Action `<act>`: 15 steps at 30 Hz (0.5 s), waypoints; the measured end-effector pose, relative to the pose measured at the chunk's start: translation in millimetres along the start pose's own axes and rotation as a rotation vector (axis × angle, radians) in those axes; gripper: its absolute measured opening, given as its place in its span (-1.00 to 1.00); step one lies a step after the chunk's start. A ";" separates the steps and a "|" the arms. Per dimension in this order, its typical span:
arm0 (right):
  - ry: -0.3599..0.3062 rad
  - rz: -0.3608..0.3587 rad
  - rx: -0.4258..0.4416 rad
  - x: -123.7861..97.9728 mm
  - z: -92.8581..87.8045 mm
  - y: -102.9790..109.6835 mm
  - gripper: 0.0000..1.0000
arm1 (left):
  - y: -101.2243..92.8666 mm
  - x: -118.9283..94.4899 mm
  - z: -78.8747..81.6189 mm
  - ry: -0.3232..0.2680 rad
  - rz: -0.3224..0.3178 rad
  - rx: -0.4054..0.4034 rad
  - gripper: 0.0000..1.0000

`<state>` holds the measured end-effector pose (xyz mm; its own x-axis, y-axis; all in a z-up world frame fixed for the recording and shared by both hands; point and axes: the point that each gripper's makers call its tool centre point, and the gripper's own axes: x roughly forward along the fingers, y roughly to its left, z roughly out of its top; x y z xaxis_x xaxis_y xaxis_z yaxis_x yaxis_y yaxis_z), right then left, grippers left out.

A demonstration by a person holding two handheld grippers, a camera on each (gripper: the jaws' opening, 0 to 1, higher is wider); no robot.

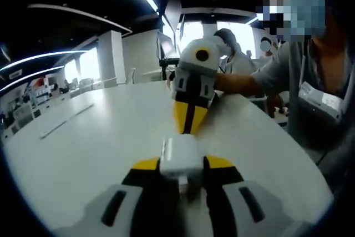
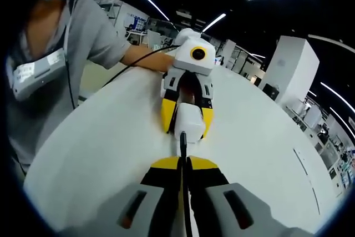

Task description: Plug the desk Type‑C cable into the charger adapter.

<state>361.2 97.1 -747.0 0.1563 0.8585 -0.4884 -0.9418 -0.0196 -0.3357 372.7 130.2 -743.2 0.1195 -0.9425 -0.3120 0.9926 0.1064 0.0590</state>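
Both jaws shut | left gripper (image 1: 180, 171): charger adapter (image 1: 179, 156) | right gripper (image 2: 184, 166): likely Type-C cable (image 2: 182, 154)

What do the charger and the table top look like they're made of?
The charger, held in the left hand-held gripper, looks like smooth white plastic: rounded corners, an even surface and a soft sheen. The table top is a pale, slightly glossy surface, perhaps laminate; the pictures cannot settle it.

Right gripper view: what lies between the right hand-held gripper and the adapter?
Only the dark cable, running from the right hand-held gripper to the white adapter that the left hand-held gripper holds.
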 end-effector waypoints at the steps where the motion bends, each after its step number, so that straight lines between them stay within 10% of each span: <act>1: 0.000 0.000 0.000 -0.1 -0.2 -0.2 -0.92 | 0.1 -0.1 0.2 0.000 -0.002 -0.005 -0.39; 7: 0.002 -0.001 -0.005 -0.4 -1.1 0.2 -0.92 | 1.5 -4.8 17.0 -0.085 -0.009 -0.047 -0.36; 15: 0.004 -0.004 -0.013 -1.8 -2.8 -0.4 -0.92 | -1.3 -0.1 12.1 -0.058 -0.016 -0.036 -0.46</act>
<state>362.1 94.2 -748.3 0.1613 0.8566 -0.4901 -0.9372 -0.0228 -0.3482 371.1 126.4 -731.8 0.1031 -0.9610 -0.2568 0.9946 0.1013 0.0202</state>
